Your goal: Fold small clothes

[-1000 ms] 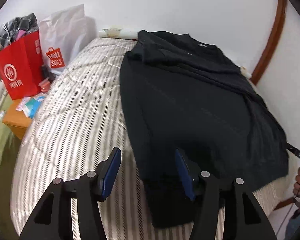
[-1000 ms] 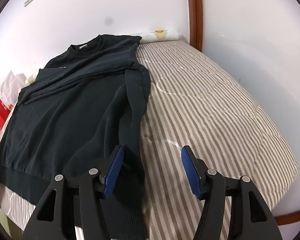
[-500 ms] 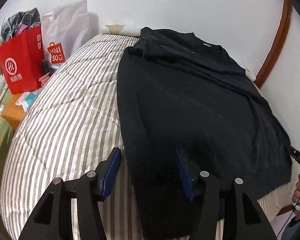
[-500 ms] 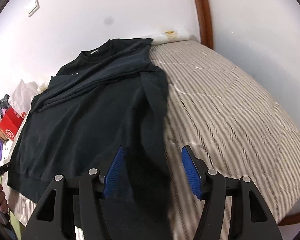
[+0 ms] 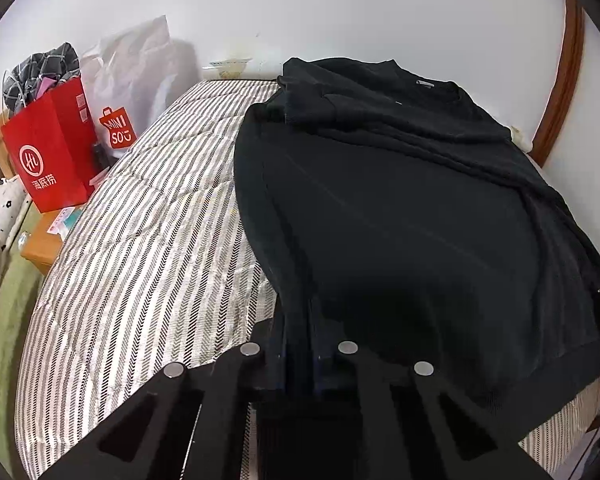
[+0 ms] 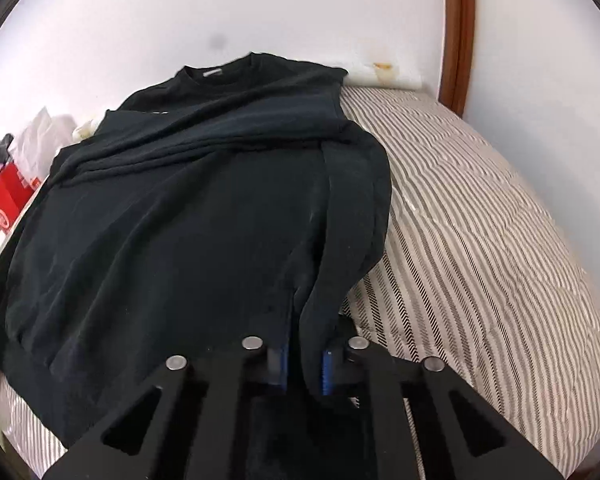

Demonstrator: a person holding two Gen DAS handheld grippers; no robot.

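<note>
The black sweater (image 5: 400, 208) is soft, matt cloth. Under it, the striped blanket (image 5: 148, 240) looks quilted.

Place: a home bedroom
Bed (image 5: 148, 240): striped quilted cover, set against white walls
Bedside: red shopping bag (image 5: 48, 156), white bag (image 5: 140, 80), wooden stand (image 5: 40, 248)
Doorway: possibly, going by brown wooden trim (image 6: 458, 32)
</note>
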